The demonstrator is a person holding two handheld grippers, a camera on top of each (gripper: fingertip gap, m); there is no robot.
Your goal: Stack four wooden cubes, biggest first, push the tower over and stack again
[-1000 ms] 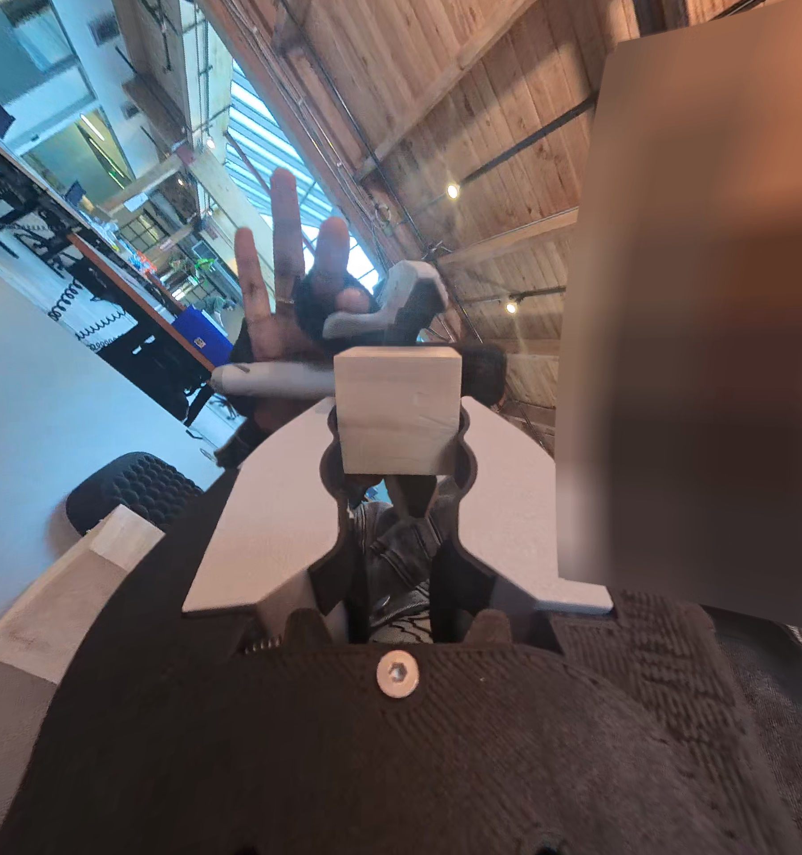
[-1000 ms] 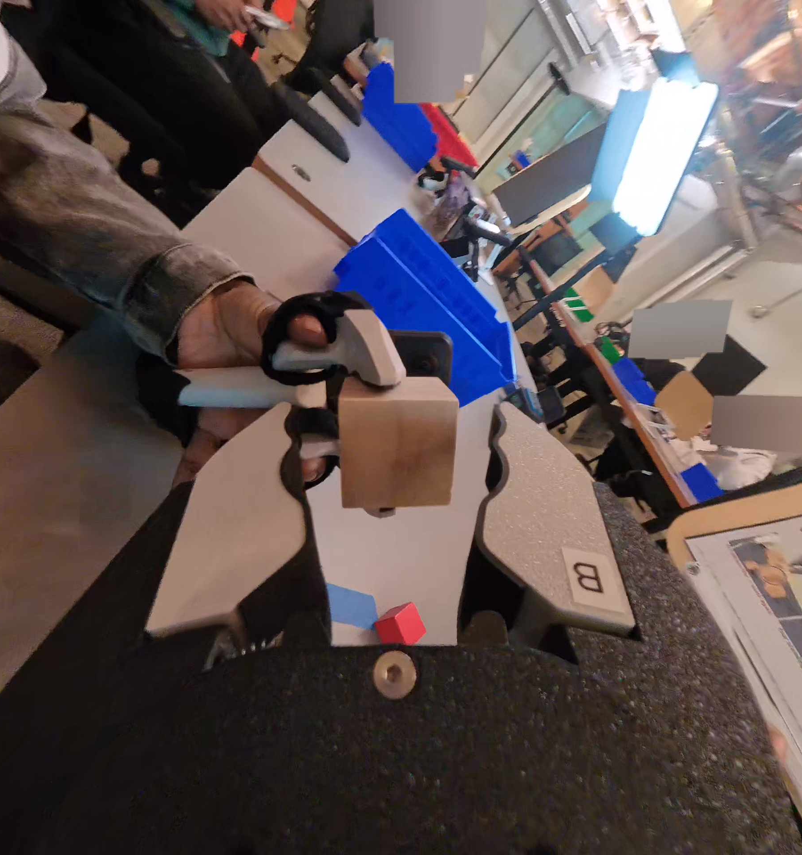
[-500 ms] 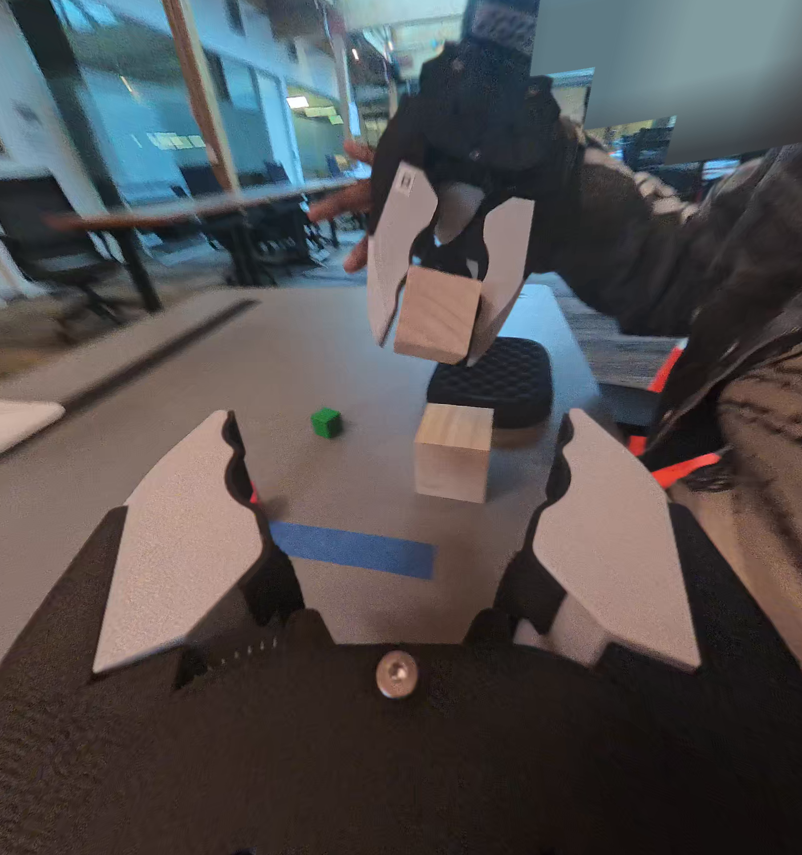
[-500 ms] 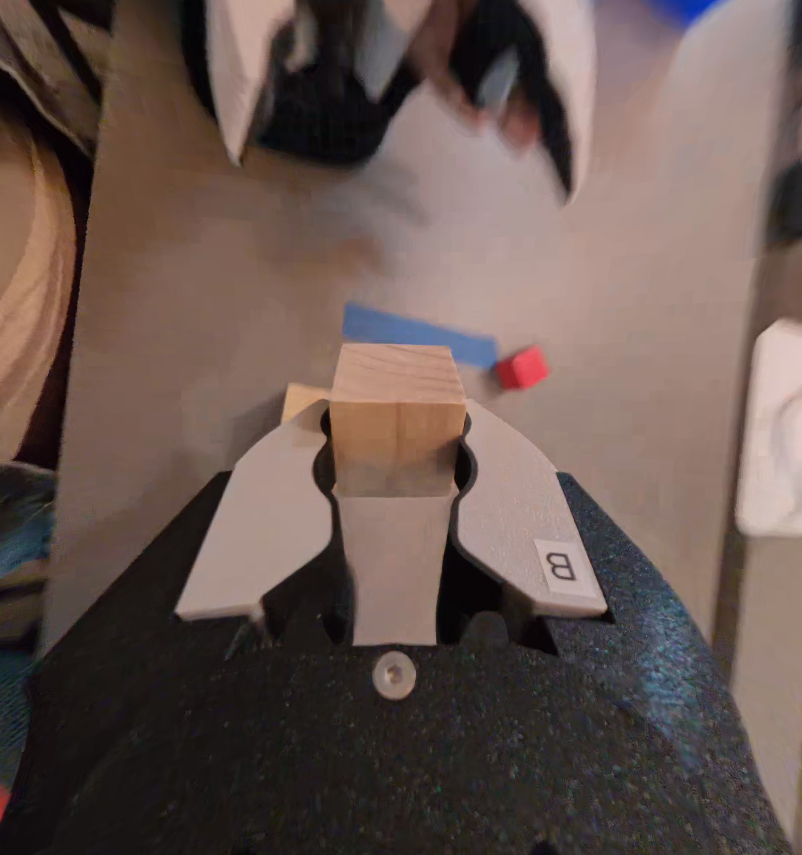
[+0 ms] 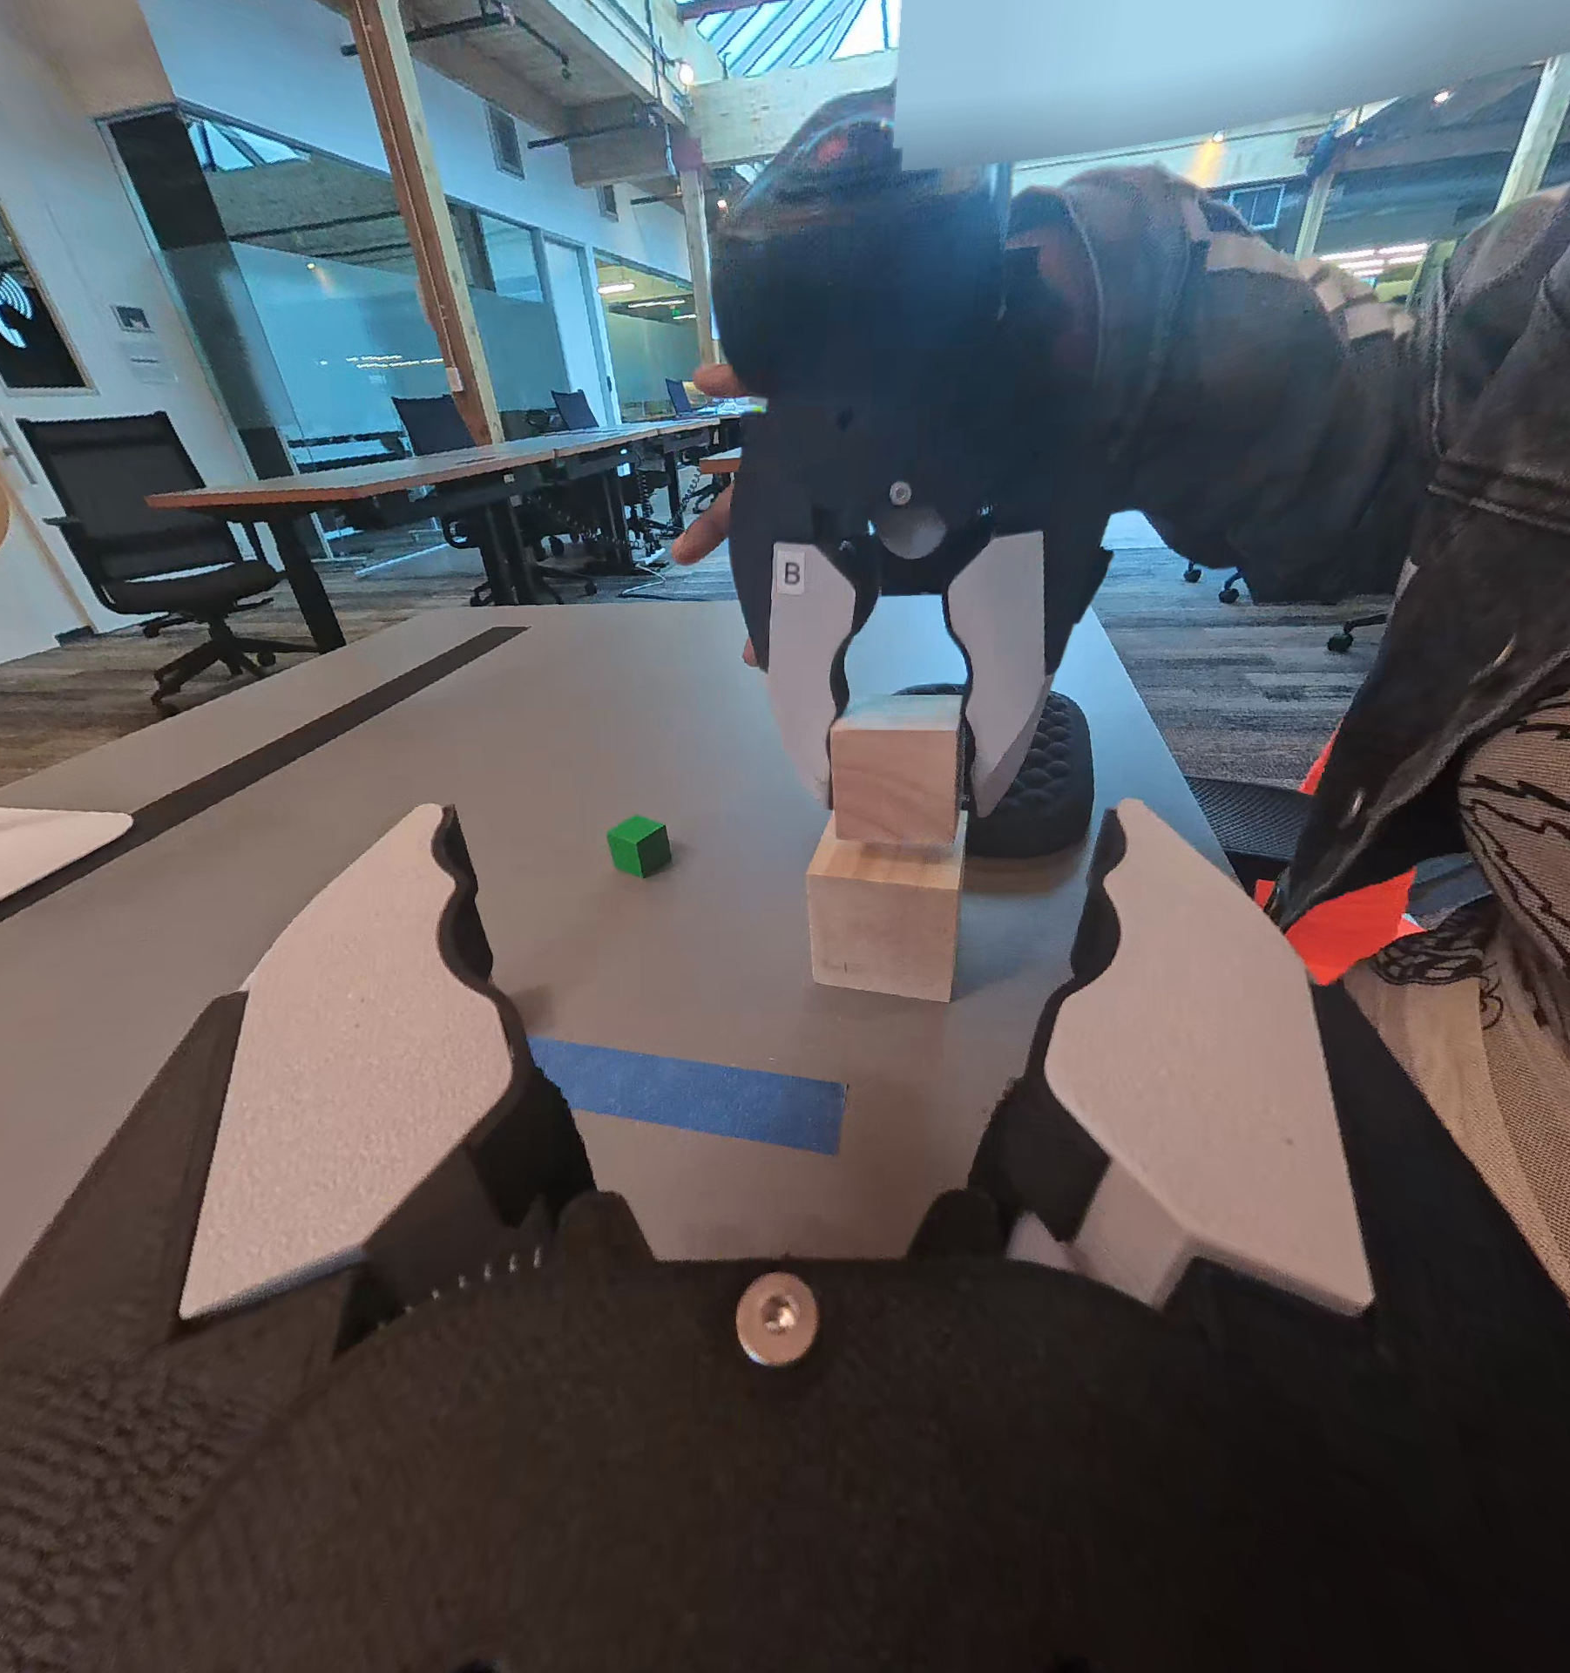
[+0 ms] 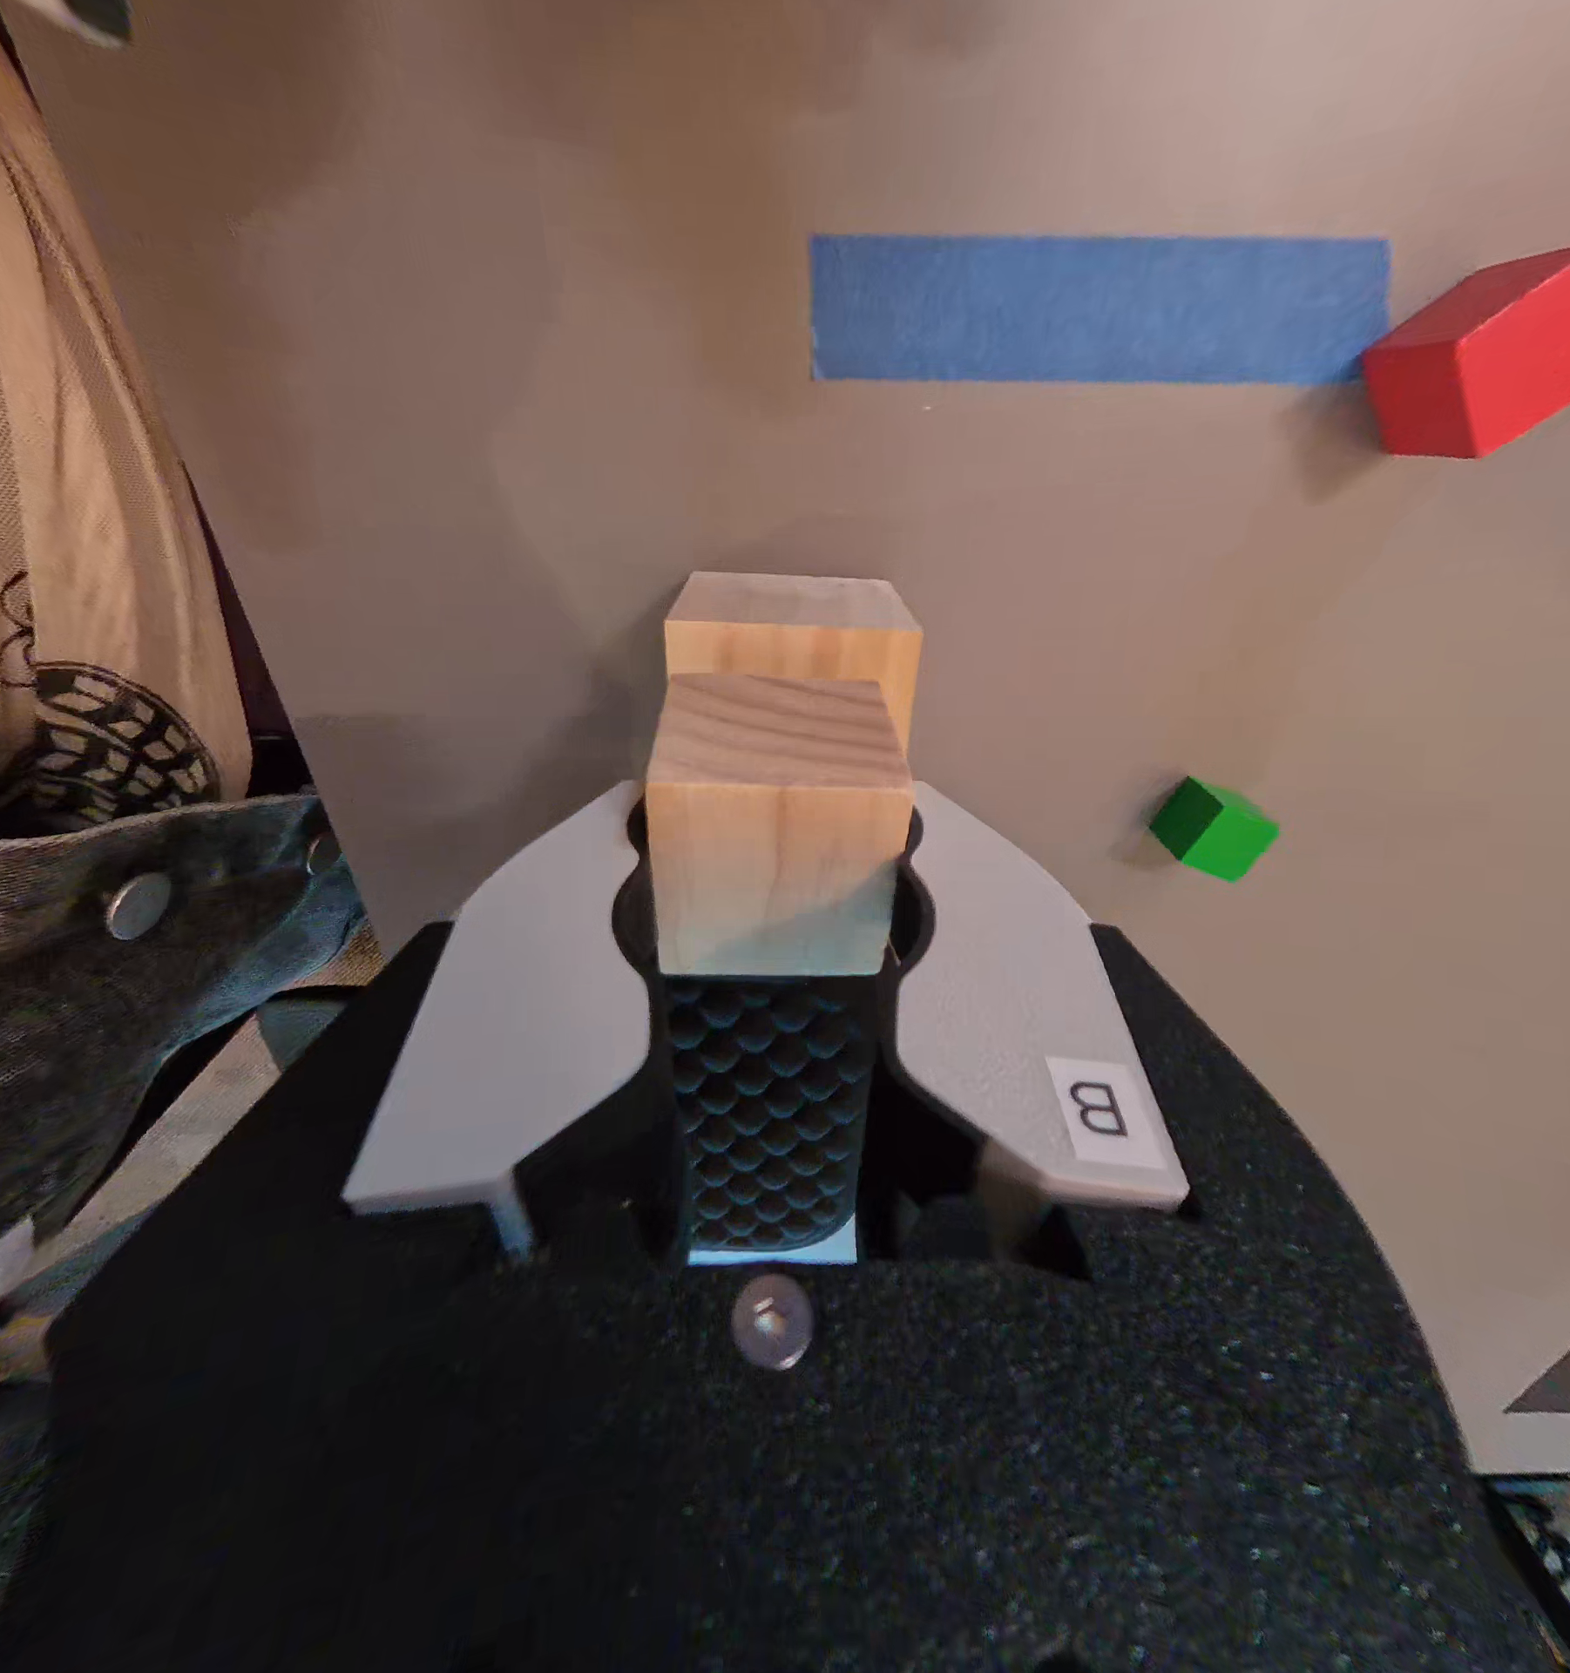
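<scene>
The right claw (image 5: 899, 769), clamped on a plain wooden cube (image 5: 894, 769), has lowered it from midair onto the bigger cube (image 5: 881, 923) at the table's (image 5: 401, 815) two o'clock, starting the tower, while the left claw (image 5: 777, 905) hangs wide open, empty.

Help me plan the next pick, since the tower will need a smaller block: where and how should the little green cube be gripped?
Grip the green cube on two opposite flat side faces, coming straight down from above. It sits alone on the grey table, corner turned toward the open left hand-held gripper, so rotate the fingers to match its faces.
</scene>
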